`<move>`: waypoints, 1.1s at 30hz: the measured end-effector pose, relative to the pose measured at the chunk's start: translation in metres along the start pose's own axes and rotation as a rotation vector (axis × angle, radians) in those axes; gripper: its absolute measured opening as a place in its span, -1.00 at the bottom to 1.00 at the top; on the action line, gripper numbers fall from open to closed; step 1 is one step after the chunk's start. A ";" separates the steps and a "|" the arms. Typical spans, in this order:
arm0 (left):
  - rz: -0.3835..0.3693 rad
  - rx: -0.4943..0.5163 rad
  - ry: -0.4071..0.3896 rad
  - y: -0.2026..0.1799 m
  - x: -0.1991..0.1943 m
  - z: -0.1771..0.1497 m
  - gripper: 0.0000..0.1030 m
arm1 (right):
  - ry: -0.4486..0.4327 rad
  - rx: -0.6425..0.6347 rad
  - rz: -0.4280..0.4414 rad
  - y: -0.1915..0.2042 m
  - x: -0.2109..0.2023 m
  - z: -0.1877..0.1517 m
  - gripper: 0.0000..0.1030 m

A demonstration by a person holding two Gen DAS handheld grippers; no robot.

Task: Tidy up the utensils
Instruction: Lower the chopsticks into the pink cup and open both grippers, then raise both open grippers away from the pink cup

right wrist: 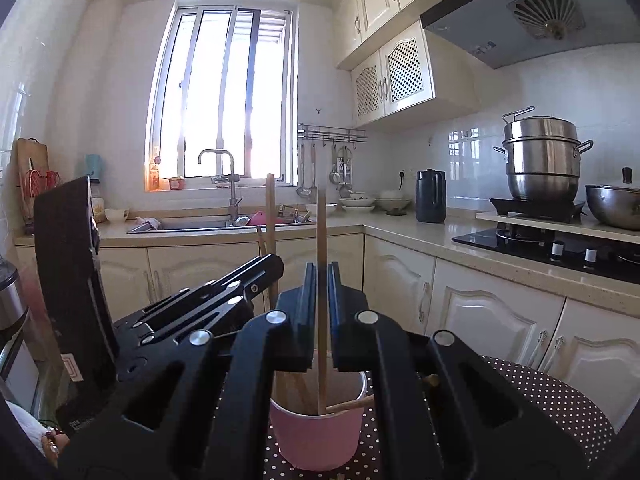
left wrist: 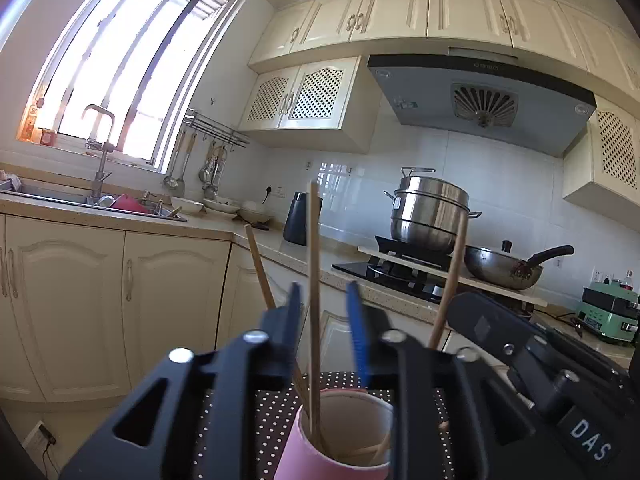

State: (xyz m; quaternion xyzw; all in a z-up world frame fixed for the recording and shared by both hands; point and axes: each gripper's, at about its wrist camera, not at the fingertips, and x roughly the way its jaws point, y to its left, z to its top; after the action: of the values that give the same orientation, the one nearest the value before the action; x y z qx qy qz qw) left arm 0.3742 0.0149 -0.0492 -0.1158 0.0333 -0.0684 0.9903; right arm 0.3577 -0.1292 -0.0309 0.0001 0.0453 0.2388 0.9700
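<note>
A pink paper cup [left wrist: 340, 444] stands on a dark polka-dot tablecloth [left wrist: 264, 420], with several wooden chopsticks in it. My left gripper [left wrist: 324, 294] hovers just above the cup, open. One upright chopstick [left wrist: 314, 248] rises between its fingers, with a gap on the blue-pad side. Another chopstick [left wrist: 258, 268] leans left out of the cup. In the right wrist view my right gripper [right wrist: 321, 270] is shut on an upright chopstick [right wrist: 321, 232] whose lower end is in the cup [right wrist: 316, 436]. The left gripper [right wrist: 272, 270] is just to the left of it.
Behind runs a cream kitchen counter with a sink and tap [right wrist: 224, 184], bowls [right wrist: 360, 202] and a dark kettle [right wrist: 431, 196]. On the stove [left wrist: 400, 268] are a steel steamer pot [left wrist: 430, 216] and a wok [left wrist: 508, 266]. A green appliance [left wrist: 610, 312] is at far right.
</note>
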 end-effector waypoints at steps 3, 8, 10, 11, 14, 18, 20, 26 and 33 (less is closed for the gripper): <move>0.005 0.022 0.018 -0.001 -0.011 0.003 -0.19 | 0.007 0.006 -0.023 -0.001 -0.003 0.003 -0.67; 0.007 0.022 0.042 0.003 -0.030 0.013 -0.01 | 0.013 0.023 -0.060 -0.001 -0.014 0.009 -0.22; 0.003 0.008 0.047 0.007 -0.039 0.018 0.12 | 0.005 0.029 -0.069 -0.001 -0.022 0.013 -0.05; 0.001 0.006 0.052 0.007 -0.044 0.020 0.20 | 0.004 0.029 -0.072 0.000 -0.026 0.015 -0.05; -0.004 0.030 0.048 0.005 -0.060 0.024 0.23 | 0.008 0.021 -0.080 0.005 -0.038 0.021 -0.03; -0.002 0.045 0.043 0.003 -0.085 0.028 0.30 | 0.001 0.003 -0.084 0.016 -0.058 0.026 0.01; 0.007 0.046 0.045 0.004 -0.097 0.031 0.36 | 0.001 -0.008 -0.083 0.022 -0.067 0.029 0.03; 0.062 0.117 0.064 0.005 -0.142 0.024 0.40 | 0.012 -0.038 -0.083 0.044 -0.097 0.033 0.10; 0.094 0.185 0.141 0.011 -0.171 -0.003 0.41 | 0.086 -0.020 -0.104 0.062 -0.119 0.008 0.15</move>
State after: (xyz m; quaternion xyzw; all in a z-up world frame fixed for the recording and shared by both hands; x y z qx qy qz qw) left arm 0.2062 0.0490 -0.0463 -0.0172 0.1019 -0.0327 0.9941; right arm 0.2243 -0.1291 -0.0116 -0.0222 0.0844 0.1881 0.9783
